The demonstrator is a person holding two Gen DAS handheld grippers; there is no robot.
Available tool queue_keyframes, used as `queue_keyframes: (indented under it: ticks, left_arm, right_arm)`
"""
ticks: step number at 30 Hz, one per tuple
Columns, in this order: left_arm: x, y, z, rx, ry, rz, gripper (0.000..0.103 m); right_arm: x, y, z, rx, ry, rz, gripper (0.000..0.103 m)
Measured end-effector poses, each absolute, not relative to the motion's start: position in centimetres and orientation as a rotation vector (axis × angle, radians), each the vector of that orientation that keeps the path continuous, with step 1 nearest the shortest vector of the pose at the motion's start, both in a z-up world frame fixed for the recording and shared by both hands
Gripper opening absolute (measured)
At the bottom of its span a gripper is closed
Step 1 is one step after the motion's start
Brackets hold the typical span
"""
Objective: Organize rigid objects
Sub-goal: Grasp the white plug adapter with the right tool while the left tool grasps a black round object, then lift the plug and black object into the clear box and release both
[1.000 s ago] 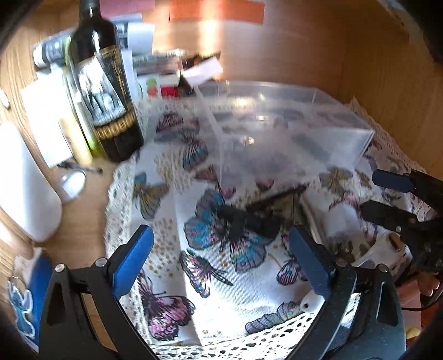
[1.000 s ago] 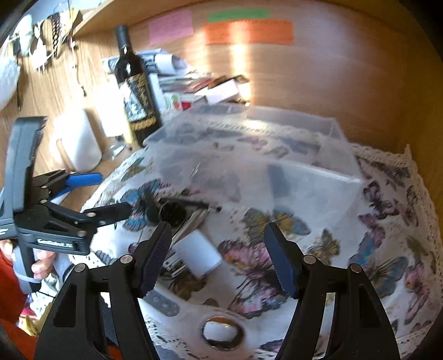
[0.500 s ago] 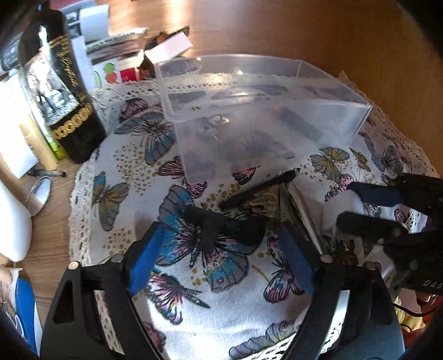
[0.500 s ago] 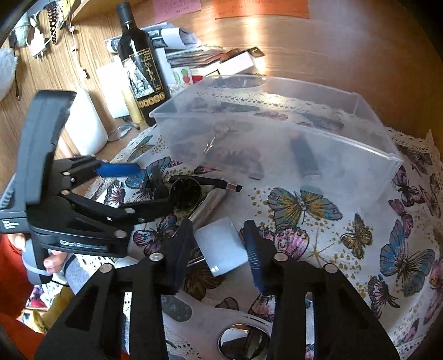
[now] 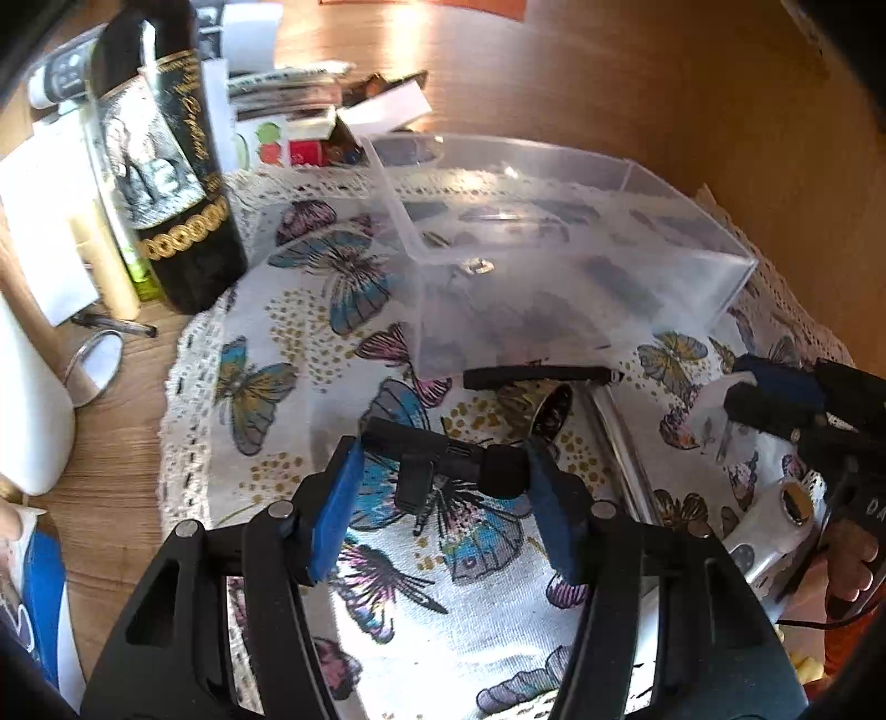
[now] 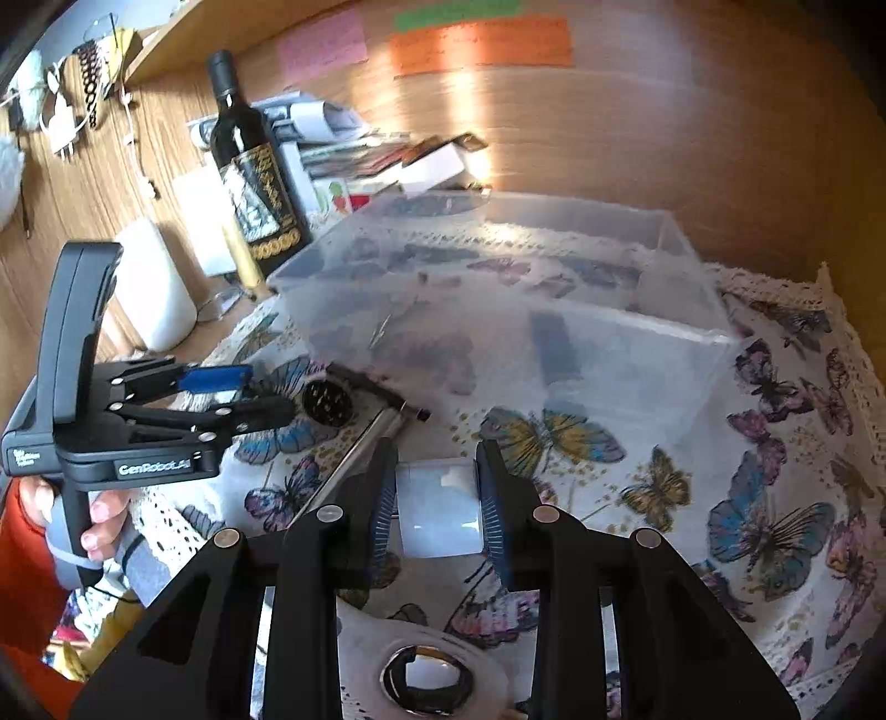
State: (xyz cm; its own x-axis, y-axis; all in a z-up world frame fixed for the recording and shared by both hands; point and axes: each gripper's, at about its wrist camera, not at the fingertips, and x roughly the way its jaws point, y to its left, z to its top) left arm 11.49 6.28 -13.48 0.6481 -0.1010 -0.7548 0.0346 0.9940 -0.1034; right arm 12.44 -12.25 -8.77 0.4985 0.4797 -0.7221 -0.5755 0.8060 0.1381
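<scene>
Clamping the white block [image 6: 438, 512], your right gripper [image 6: 437, 509] faced the clear bin [image 6: 637, 354]; your left gripper [image 5: 443, 476] pinched the black tool [image 5: 443, 448] beside a pen [image 5: 540, 375].

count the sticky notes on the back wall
3, in the right wrist view: pink note at left, green note above the orange note. More may sit outside the frame.

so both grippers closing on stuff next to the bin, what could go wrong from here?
1. The left hand-held gripper spans the black clip-like piece end to end, so it may pivot or slip out on the lift.
2. The right hand-held gripper pinches the smooth white block, which could slide from the pads.
3. The clear plastic bin stands just ahead, and its near wall could catch either load on the way in.
</scene>
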Motion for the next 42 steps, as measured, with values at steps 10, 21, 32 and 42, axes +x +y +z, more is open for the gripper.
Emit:
queue_keyframes:
  ticks: [10, 21, 32, 42]
  left_arm:
    - [10.4, 6.5, -8.8, -0.095, 0.712, -0.059, 0.058]
    - [12.1, 6.6, -4.5, -0.125, 0.588, -0.034, 0.058]
    - [15.5, 5.9, -3.9, -0.109, 0.578, -0.023, 0.058]
    - [20.0, 4.4, -7.8, -0.057, 0.706, -0.022, 0.058]
  right_arm:
    - [13.5, -12.8, -5.4, -0.126, 0.727, 0.595, 0.027]
    - [15.6, -13.3, -1.6, -0.126, 0.597, 0.556, 0.027]
    - [19.6, -12.9, -0.9, -0.147, 0.565, 0.519, 0.027]
    - [23.1, -12.1, -5.5, -0.177, 0.693, 0.494, 0.027]
